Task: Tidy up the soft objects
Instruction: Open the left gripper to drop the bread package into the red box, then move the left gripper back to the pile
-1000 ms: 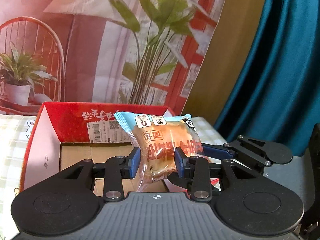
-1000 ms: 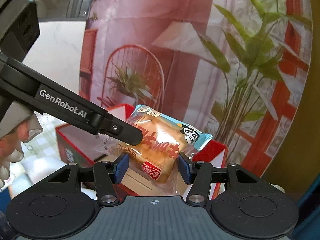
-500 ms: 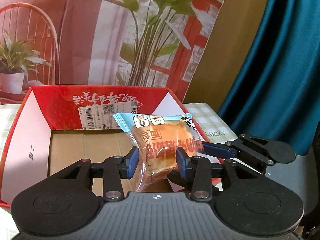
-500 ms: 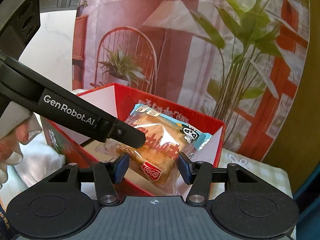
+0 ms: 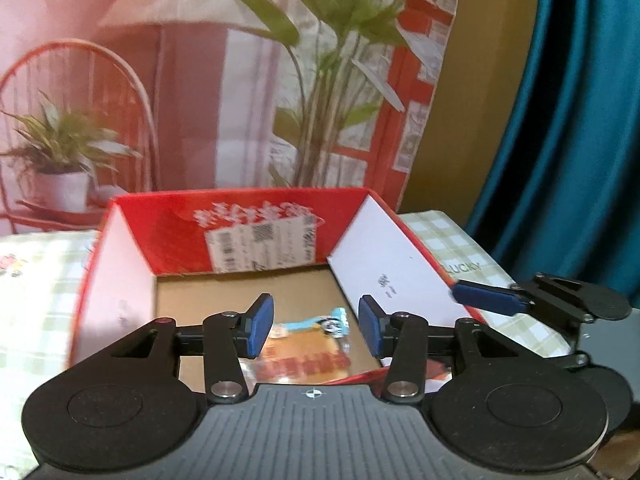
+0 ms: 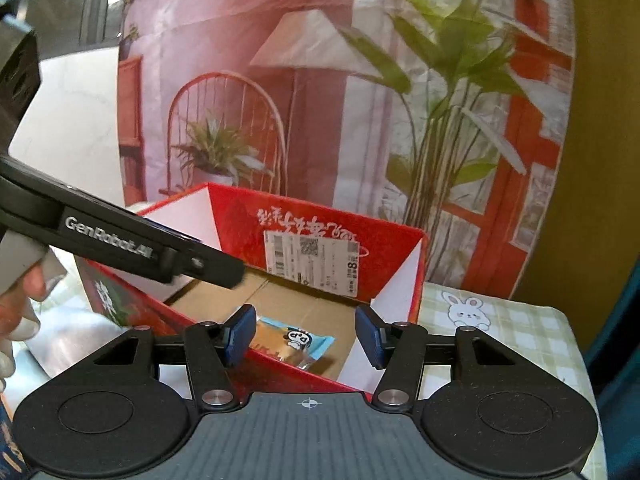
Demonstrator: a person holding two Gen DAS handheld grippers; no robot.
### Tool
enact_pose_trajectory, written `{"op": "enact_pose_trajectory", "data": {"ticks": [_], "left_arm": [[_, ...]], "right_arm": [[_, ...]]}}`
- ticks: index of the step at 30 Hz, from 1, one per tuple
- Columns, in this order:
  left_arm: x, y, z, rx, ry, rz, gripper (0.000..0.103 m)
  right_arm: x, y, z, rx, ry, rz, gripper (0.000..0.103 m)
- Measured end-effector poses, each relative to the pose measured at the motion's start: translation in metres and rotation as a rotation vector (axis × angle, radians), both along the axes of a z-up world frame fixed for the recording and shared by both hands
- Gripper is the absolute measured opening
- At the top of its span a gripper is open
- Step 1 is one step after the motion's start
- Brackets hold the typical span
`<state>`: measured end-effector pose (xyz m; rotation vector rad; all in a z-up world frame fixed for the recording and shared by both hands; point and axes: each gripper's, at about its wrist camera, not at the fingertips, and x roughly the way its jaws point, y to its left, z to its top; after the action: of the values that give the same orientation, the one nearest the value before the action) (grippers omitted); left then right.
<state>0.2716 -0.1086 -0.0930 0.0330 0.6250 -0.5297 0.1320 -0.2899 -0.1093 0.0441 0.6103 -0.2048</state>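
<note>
Item: clear-and-blue plastic-wrapped bread bun (image 5: 308, 354) lay on the cardboard floor of the red open carton (image 5: 256, 232), near its front wall; left gripper (image 5: 316, 330) and right gripper (image 6: 306, 334) jaws spread, empty, apparently for stowing.

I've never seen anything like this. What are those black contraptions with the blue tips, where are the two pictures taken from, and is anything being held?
There is no robot here: a person holds one black hand-held gripper in each hand, and each carries a camera looking forward along its two blue-padded fingers. One picture comes from the left gripper, the other from the right gripper; each view also catches the other tool at its edge. Both hover over an open red cardboard box standing on a green-and-white checked cloth. On the box's brown floor lies a soft wrapped bread bun in a blue-and-clear packet with a panda print. Both grippers' fingers stand apart and hold nothing.
</note>
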Motion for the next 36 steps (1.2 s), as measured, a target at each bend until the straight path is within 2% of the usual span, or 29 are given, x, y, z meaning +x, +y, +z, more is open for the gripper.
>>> {"op": "enact_pose_trajectory", "data": {"ticks": [8,14,27,36], "left_arm": [[-0.032,0.032,0.014,0.065,-0.049,0.044,0.050],[-0.067,0.057,0.002,0.069,-0.034,0.063,0.050],[-0.122,0.096,-0.039,0.067,0.049,0.115,0.050],[-0.147,0.105,-0.058,0.053,0.095,0.129,0.050]], "right_arm": [[-0.024,0.022,0.019,0.043,-0.065,-0.052,0.051],[-0.042,0.050,0.016,0.104,-0.092,-0.045,0.051],[-0.074,0.108,-0.013,0.185,-0.005,0.012,0.051],[-0.095,0.120,-0.030,0.222,0.057,0.008,0.051]]}}
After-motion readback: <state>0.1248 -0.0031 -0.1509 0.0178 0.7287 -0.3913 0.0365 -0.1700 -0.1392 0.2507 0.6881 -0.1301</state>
